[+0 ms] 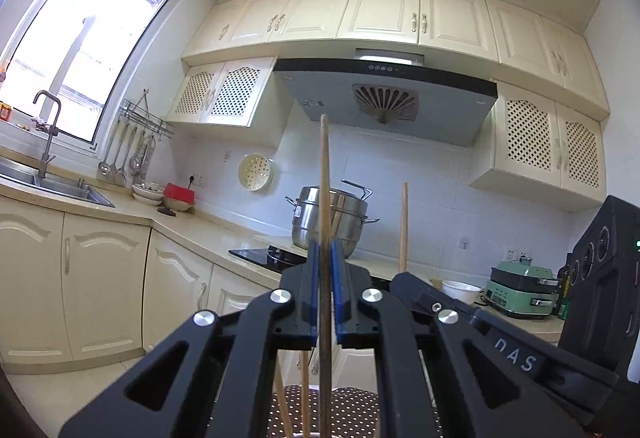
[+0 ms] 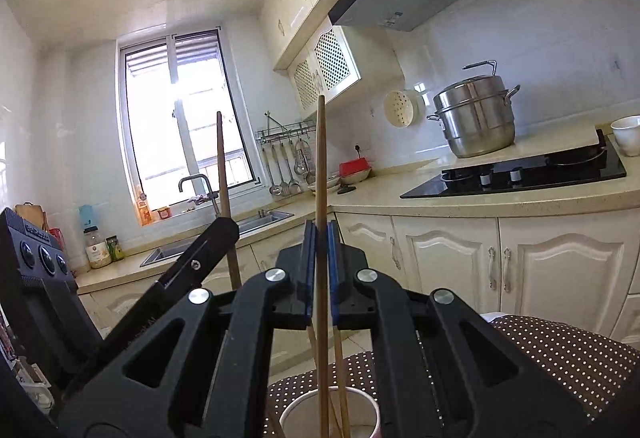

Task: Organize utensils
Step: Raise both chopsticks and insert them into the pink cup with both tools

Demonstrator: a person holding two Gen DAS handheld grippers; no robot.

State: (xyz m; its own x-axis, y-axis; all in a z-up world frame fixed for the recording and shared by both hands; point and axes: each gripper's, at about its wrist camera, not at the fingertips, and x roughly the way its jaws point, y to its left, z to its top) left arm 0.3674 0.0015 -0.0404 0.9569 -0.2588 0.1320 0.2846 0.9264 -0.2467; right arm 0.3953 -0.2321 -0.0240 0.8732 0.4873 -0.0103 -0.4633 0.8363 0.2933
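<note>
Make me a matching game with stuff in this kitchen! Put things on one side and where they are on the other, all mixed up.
Things:
1. shiny steel steamer pot
2. round cream colander
3. white paper cup
4. thin wooden chopstick

Places:
A. pinched upright in the right gripper
B. hanging on the white tiled wall
C. on the dotted brown cushion, below the gripper
D. on the counter behind the black glass stove

Pairs: 1-D, 2-B, 3-C, 4-A
</note>
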